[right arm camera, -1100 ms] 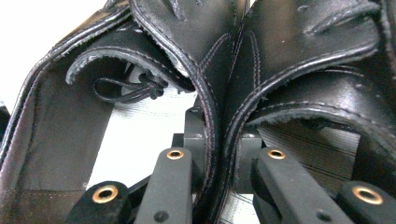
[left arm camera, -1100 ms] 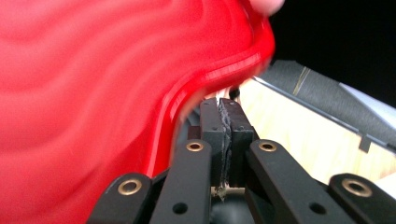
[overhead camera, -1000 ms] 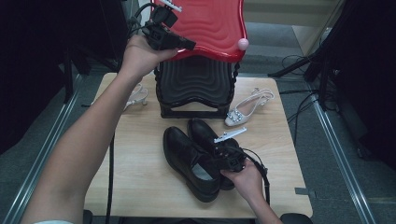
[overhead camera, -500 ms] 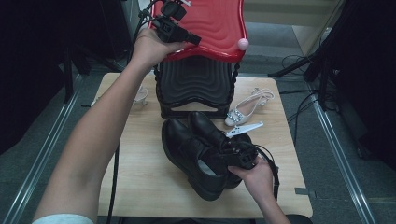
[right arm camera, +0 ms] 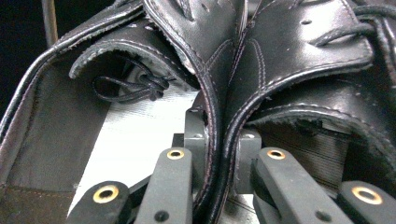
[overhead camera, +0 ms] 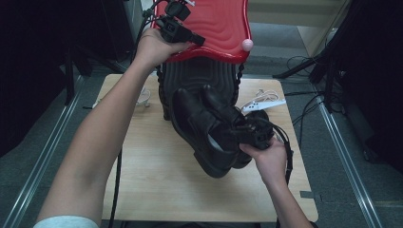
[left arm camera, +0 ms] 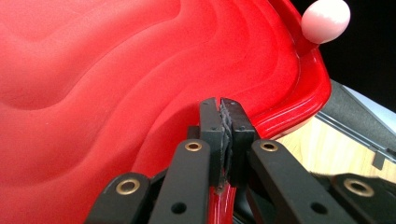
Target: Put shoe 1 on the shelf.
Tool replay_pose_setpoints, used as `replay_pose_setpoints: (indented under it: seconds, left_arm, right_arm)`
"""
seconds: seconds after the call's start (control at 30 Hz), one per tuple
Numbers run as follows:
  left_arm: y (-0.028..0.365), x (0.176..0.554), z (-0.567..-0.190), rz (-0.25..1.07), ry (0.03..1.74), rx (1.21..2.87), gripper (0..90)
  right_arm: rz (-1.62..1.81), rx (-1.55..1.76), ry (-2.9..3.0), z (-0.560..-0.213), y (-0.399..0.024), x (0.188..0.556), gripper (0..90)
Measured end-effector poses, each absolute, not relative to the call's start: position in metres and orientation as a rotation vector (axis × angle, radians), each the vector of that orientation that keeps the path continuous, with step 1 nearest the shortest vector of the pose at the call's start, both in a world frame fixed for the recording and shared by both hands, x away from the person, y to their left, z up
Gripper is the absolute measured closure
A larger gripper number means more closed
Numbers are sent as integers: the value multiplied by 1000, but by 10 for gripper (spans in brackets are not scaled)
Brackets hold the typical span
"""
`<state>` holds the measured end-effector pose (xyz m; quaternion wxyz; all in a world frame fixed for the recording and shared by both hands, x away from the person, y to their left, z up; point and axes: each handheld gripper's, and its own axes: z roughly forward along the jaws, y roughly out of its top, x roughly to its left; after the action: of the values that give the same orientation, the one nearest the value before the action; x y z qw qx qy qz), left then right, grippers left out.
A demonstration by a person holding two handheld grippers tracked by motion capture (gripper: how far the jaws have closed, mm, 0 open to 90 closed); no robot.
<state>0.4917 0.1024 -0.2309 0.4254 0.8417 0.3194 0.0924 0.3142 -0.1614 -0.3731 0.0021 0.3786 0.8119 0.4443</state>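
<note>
1. A pale wooden bench stands on a dim grey floor, with dark furniture on the left and right and loose cables on the right.
2. Two black leather shoes are held together above the middle of the bench, toes pointing to the far side, just in front of the black ribbed box.
3. The right gripper pinches the inner collars of both shoes at once; in the right gripper view its jaws press the two leather edges together.
4. One red wavy lid is tilted up over the box at the far edge, with one pink knob on its right rim.
5. The left gripper is clamped on the lid's rim, its jaws nearly pressed together.
6. One pale heeled sandal lies to the right of the box; another pale shoe lies to its left, partly hidden by the forearm.
</note>
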Motion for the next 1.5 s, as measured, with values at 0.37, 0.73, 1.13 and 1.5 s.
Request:
replay_pose_setpoints:
  seconds: [0.37,0.73,1.13,1.5]
  left_arm:
    - [101,490,-230,269,778,2125,887]
    - [100,490,-232,266,778,2111,900]
    - [103,490,-235,247,775,2083,900]
    - [103,490,-235,257,777,2085,900]
  right_arm:
    - [1421,1303,2355,-371,-140,369,816]
    - [1310,1370,2192,-387,-101,402,815]
    - [1343,1476,2064,-389,-81,425,814]
    - [1219,1460,1988,-387,-51,441,797]
